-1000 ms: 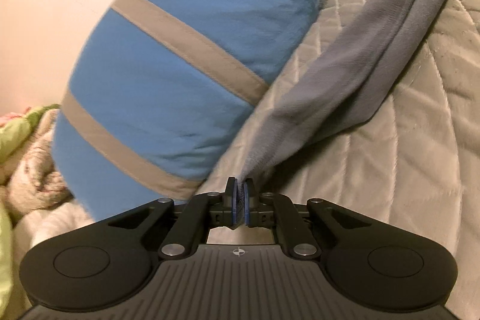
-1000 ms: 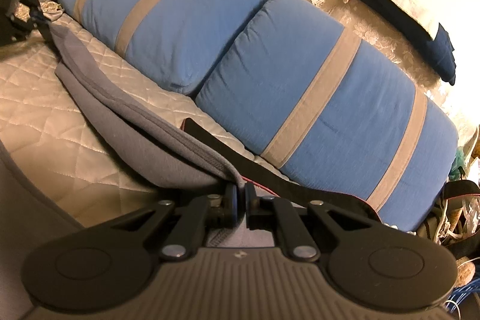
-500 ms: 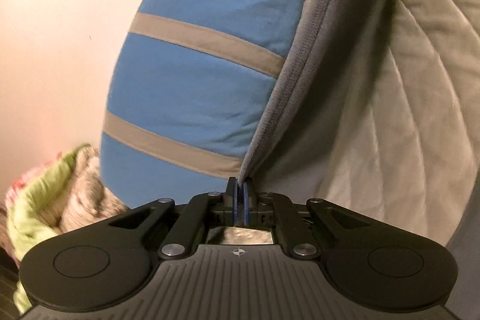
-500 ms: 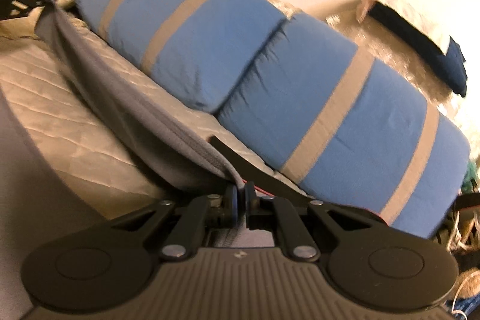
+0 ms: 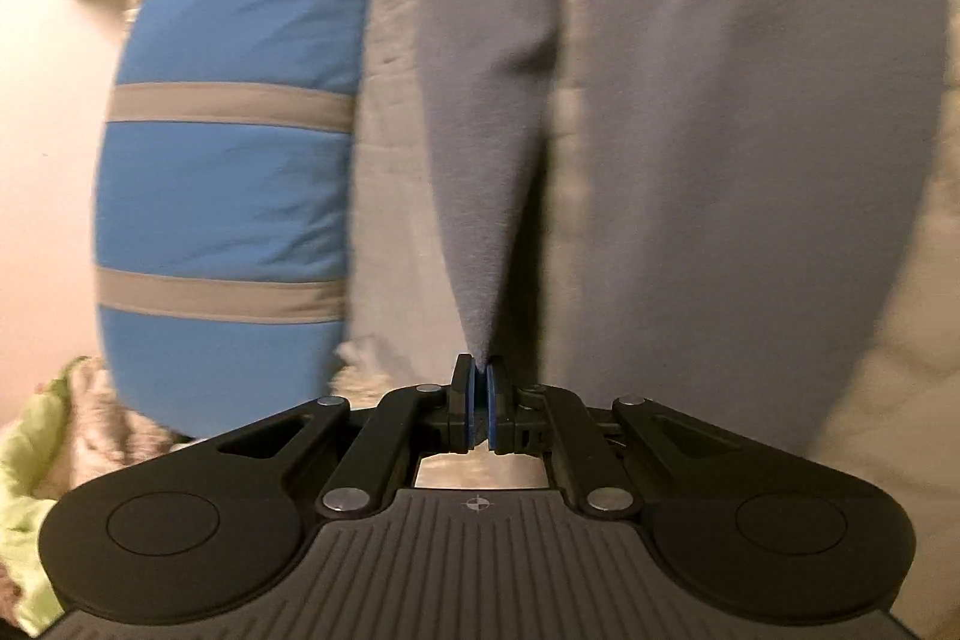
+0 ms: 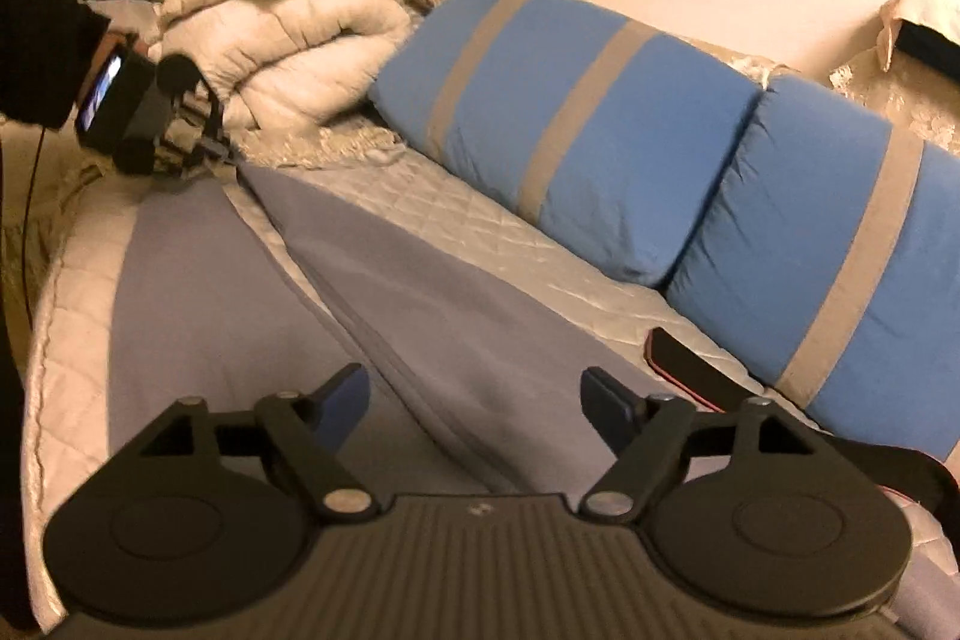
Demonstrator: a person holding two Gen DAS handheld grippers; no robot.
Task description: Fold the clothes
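The grey garment (image 6: 432, 292) lies lengthwise across the bed (image 6: 528, 232) from the just-opened, empty right claw (image 6: 474, 397) to the left claw (image 5: 479, 394), pinching its far end

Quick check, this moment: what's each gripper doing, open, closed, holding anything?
Left gripper: closed, pinching a corner of the grey garment.
Right gripper: jaws just opened wide, gripping nothing; the garment lies beneath them.

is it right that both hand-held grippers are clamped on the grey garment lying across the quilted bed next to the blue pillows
Not quite: only the left hand-held gripper is clamped on the grey garment. The right wrist view shows the right hand-held gripper open, its jaws having just been opening, pads apart above the cloth. The rest holds: the garment lies across the quilted bed next to the blue pillows.
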